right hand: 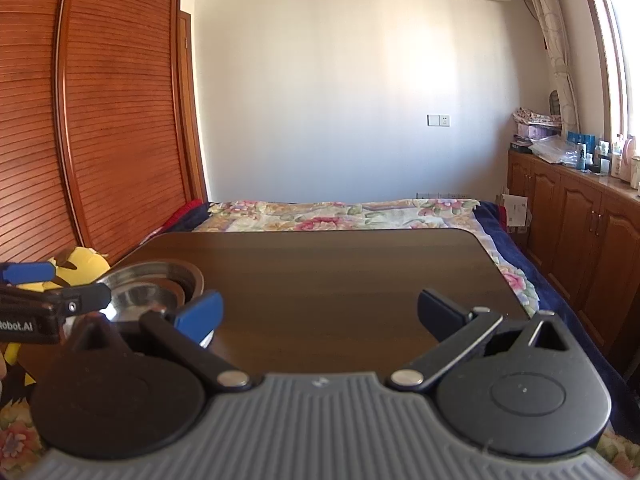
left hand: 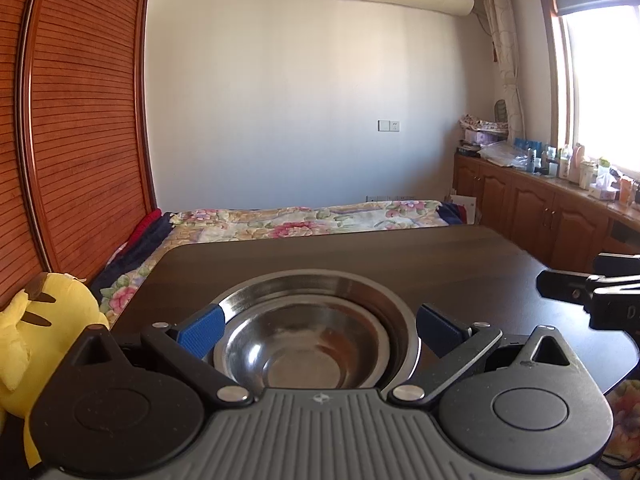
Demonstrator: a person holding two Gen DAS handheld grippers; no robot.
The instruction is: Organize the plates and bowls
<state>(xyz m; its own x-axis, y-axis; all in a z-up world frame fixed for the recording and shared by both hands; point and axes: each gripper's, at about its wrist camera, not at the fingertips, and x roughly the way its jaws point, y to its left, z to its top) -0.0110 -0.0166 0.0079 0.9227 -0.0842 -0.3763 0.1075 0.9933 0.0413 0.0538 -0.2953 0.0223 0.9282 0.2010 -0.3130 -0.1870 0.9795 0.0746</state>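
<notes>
A stack of steel dishes sits on the dark wooden table: a small bowl nested inside a wider steel plate. My left gripper is open, its blue-padded fingers wide apart on either side of the stack, holding nothing. The stack also shows in the right wrist view at the table's left side. My right gripper is open and empty over the bare middle of the table, to the right of the stack. It shows in the left wrist view as a black tip.
A yellow plush toy lies off the table's left edge by the wooden wardrobe. A bed with a floral quilt lies beyond the far edge. Wooden cabinets with bottles stand at right.
</notes>
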